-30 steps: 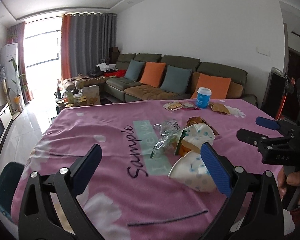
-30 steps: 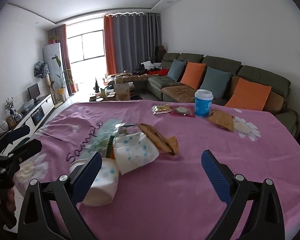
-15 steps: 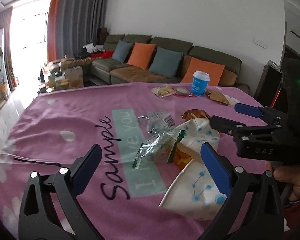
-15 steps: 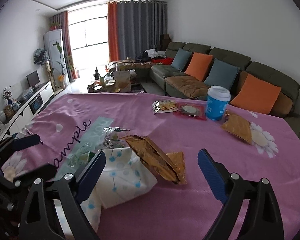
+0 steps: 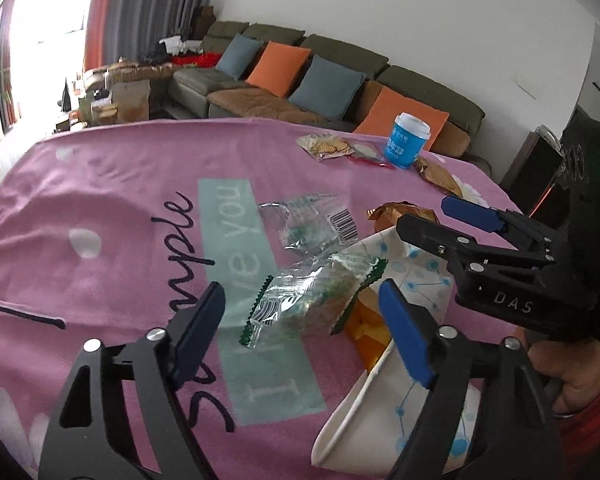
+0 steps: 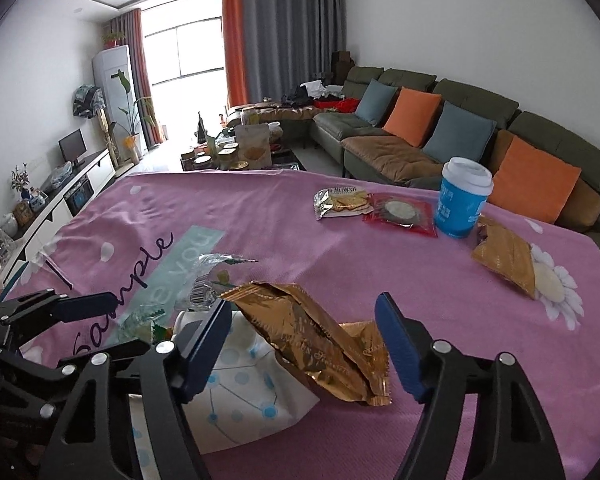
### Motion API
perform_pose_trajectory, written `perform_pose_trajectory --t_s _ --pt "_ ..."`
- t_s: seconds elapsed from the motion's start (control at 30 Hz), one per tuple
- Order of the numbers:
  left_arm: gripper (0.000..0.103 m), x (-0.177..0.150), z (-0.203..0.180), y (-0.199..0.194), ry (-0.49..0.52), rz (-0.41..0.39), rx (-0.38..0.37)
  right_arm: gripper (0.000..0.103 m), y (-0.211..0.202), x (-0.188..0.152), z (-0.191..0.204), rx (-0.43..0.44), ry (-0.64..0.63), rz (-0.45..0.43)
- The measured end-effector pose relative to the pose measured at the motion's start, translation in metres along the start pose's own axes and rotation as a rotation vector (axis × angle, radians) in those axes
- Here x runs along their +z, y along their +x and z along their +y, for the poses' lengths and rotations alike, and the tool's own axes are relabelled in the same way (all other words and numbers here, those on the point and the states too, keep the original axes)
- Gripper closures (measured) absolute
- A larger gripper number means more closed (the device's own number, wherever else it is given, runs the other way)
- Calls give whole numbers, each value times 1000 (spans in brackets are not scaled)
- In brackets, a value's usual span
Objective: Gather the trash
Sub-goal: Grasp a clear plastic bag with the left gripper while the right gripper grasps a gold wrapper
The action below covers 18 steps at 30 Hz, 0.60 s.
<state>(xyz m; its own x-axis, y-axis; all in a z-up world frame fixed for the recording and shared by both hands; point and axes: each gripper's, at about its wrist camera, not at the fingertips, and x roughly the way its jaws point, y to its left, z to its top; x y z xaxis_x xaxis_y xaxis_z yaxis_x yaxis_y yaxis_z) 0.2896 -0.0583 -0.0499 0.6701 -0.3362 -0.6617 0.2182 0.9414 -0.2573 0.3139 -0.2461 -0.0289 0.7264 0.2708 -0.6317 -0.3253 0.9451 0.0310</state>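
A pile of trash lies on the pink tablecloth (image 5: 100, 184). My left gripper (image 5: 300, 320) is open, its fingers on either side of a clear green-edged wrapper (image 5: 308, 292), just above it. A second clear wrapper with a barcode (image 5: 312, 220) lies behind. White paper cups with blue dots (image 5: 400, 412) lie crushed to the right. My right gripper (image 6: 304, 340) is open around a gold foil wrapper (image 6: 312, 336) resting on a white cup (image 6: 252, 392). The right gripper also shows in the left wrist view (image 5: 440, 216).
At the table's far side stand a blue cup with a white lid (image 6: 462, 200), a cracker packet (image 6: 340, 202), a red packet (image 6: 400, 212) and another gold wrapper (image 6: 504, 256). A sofa with orange and blue cushions (image 6: 420, 120) is behind.
Both grippers have moved forward and down to the trash pile. The left now frames the clear green wrapper, the right frames the gold wrapper.
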Motion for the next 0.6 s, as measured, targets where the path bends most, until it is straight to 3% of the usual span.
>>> perform_pose_trajectory --t_s 0.2,0.27,0.33,0.5,0.53,0.6 --pt "46 0 -2 13 -1 35 -14 48 3 0 -1 11 5 13" --pt "54 -1 1 16 -16 43 -22 63 4 0 -2 22 12 19" --pt "61 0 3 19 -31 51 -24 68 5 -1 -3 32 17 28" --pt "71 -1 4 20 -39 41 -47 77 1 -1 -1 32 23 20" --pt "75 -1 4 20 -41 39 -51 86 -1 -1 -1 31 22 14" --pt "77 0 5 20 -48 32 -57 89 -4 -1 -1 17 22 3"
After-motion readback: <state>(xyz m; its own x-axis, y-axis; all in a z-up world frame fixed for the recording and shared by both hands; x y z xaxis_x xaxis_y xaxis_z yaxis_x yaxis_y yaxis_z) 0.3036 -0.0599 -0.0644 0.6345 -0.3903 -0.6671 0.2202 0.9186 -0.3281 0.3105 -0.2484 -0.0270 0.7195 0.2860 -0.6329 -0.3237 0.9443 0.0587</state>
